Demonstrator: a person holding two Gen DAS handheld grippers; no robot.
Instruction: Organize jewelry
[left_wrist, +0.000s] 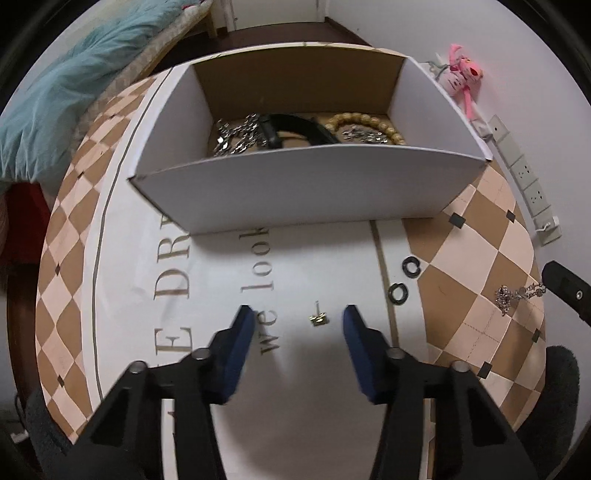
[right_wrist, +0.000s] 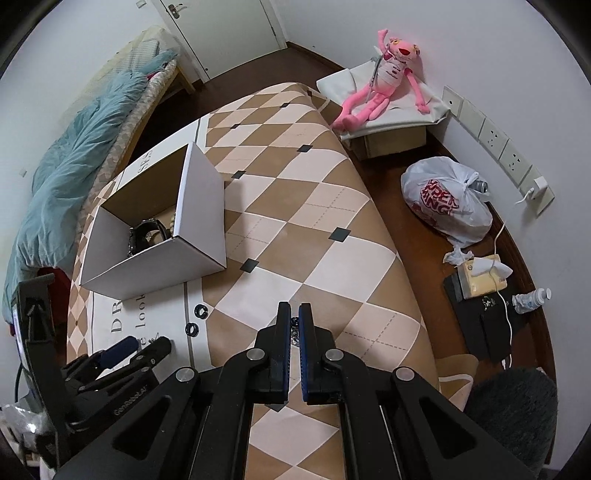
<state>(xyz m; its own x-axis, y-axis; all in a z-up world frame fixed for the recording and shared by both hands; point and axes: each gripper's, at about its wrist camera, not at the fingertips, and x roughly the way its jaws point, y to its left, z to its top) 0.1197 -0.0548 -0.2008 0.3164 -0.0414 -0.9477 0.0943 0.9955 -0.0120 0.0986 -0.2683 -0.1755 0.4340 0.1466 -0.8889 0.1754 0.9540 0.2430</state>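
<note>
While several pieces already lie in the box (left_wrist: 303, 184) ahead, my open left gripper (left_wrist: 298, 320) brackets a gold earring (left_wrist: 318, 318); my right gripper (right_wrist: 294, 325) pinches a silver chain (right_wrist: 294, 332).

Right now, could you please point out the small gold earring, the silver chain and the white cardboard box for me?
small gold earring (left_wrist: 318, 318), left wrist view, on its gold body.
silver chain (left_wrist: 511, 295), left wrist view, on the bunched links lying on the tablecloth.
white cardboard box (left_wrist: 295, 184), left wrist view, on its near outer wall.

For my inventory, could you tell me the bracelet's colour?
Tan beaded bracelet, in the box; left wrist view.
</note>
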